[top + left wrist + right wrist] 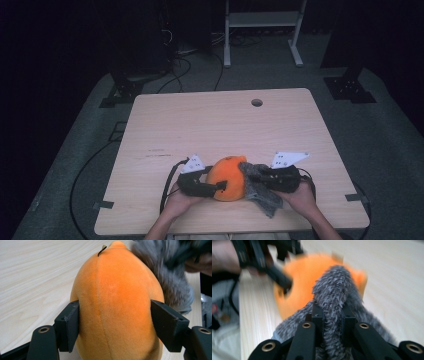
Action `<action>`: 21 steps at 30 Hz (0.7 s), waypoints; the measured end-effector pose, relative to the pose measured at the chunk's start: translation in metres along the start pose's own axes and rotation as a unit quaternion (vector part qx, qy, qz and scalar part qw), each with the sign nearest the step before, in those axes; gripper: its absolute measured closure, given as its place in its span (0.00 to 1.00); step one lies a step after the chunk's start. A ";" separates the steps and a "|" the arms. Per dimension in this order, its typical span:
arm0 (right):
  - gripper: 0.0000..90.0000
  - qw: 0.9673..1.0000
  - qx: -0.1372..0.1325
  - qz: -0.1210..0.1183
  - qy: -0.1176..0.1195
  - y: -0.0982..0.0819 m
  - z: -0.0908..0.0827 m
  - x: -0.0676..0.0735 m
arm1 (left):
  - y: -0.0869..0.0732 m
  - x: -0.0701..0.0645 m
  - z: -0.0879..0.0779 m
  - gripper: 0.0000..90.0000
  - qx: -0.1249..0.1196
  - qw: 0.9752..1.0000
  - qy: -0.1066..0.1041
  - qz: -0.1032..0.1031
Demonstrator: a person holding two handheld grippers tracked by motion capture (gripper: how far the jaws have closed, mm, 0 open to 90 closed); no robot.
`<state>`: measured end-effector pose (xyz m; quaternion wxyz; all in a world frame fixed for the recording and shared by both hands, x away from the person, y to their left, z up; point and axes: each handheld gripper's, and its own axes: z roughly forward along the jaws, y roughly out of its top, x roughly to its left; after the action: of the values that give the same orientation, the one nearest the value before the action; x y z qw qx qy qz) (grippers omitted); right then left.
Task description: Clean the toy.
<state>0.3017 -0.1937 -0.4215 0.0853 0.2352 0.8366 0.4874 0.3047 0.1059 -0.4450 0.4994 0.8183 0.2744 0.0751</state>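
- Overhead, in the high view, a rounded orange plush toy (227,178) sits on the pale wooden table (220,125) near its front edge, between the person's two hands.
- The left tongs (218,187) come in from the left, and their black jaws meet the plush toy's lower left side.
- The right tongs (256,176) come in from the right and grip a shaggy grey cloth (260,187), which lies against the plush toy's right side and hangs down toward the table edge.
- A grey three-cornered plate sits on top of each of the tongs, and black cables trail off to either side.
- Next, in the left gripper view, the orange plush toy (117,302) stands between the two black jaws, which press on its flanks: the left tongs (115,325) are grasping it.
- The grey cloth (165,272) is blurred at the upper right, touching the plush toy's far side.
- Last, in the right gripper view, the right tongs (332,322) are clenched on a fold of the grey cloth (334,292), which bulges up between the two jaws.
- Behind the cloth the orange plush toy (307,272) shows blurred, with the left tongs (284,282) against it at the upper left.
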 end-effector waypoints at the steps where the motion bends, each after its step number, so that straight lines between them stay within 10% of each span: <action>1: 0.86 1.000 -0.011 0.000 0.001 0.004 -0.001 0.000 | 0.000 -0.001 0.000 0.32 -0.002 1.000 0.000 0.007; 11: 0.84 0.999 0.033 0.017 0.010 -0.006 0.002 -0.011 | 0.002 -0.007 0.000 0.32 0.003 0.999 0.007 0.031; 15: 0.85 1.000 -0.018 0.019 0.011 0.005 -0.007 -0.010 | 0.004 -0.018 0.002 0.32 0.005 0.997 0.015 0.074; 21: 0.85 1.000 0.004 0.002 0.016 0.003 0.002 -0.005 | 0.006 -0.016 0.001 0.15 0.006 0.999 -0.003 0.050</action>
<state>0.3075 -0.1931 -0.4207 0.0699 0.2291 0.8394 0.4879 0.2944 0.0946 -0.4380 0.4912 0.8342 0.2316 0.0958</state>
